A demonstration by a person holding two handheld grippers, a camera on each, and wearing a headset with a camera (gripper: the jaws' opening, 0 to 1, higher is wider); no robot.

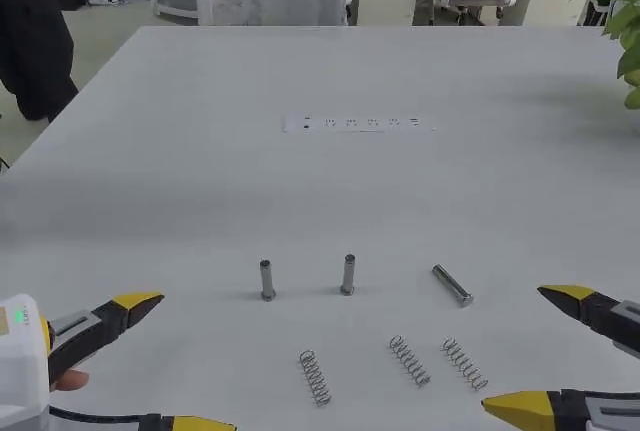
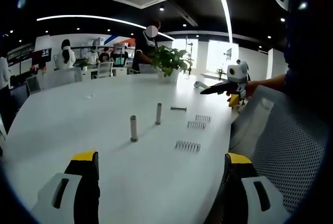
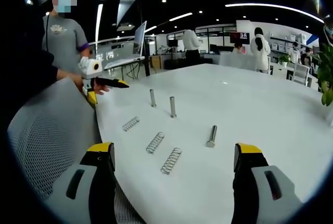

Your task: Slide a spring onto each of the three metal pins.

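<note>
Your left gripper (image 1: 185,361) and right gripper (image 1: 517,349) both hang open, empty. Those thin silver wire springs (image 1: 409,360) look light and squashy: pinch one gently mid-coil.

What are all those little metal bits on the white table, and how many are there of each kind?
Shiny metal pins: 3, with two standing upright and one lying on its side
Coiled wire springs: 3, all lying loose
Total: 6
</note>
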